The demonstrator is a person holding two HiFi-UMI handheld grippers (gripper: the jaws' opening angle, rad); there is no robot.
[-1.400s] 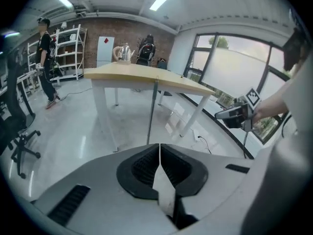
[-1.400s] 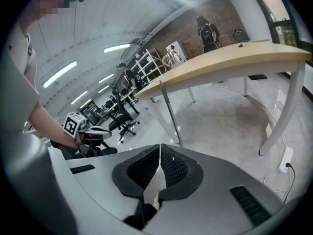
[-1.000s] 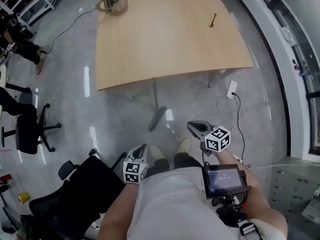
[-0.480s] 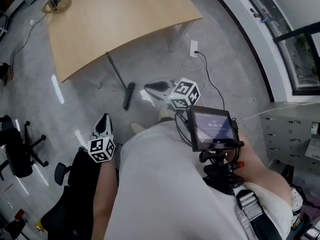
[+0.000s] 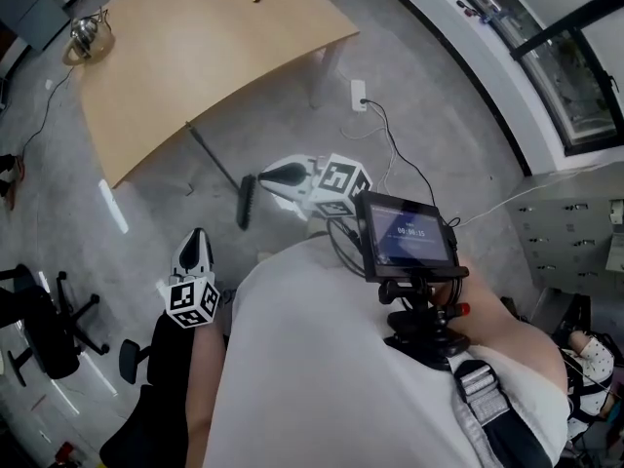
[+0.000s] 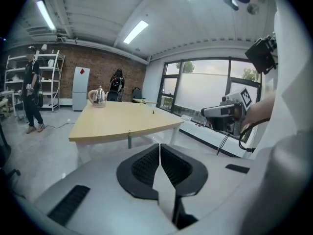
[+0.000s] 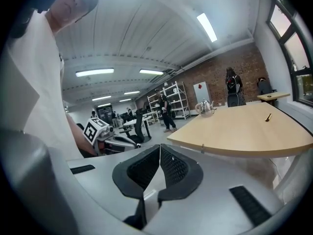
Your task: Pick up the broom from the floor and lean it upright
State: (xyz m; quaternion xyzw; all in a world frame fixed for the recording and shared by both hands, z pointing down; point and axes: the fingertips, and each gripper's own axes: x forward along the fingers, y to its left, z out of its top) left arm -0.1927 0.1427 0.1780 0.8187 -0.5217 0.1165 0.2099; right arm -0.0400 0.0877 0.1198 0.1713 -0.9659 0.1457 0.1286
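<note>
The dark, long-handled broom (image 5: 247, 201) leaned against the near edge of the light wooden table (image 5: 195, 57), its brush head on the grey floor (image 5: 419, 105). The left gripper (image 5: 198, 236) and right gripper (image 5: 263, 176) had their jaws closed together, holding nothing.
</note>
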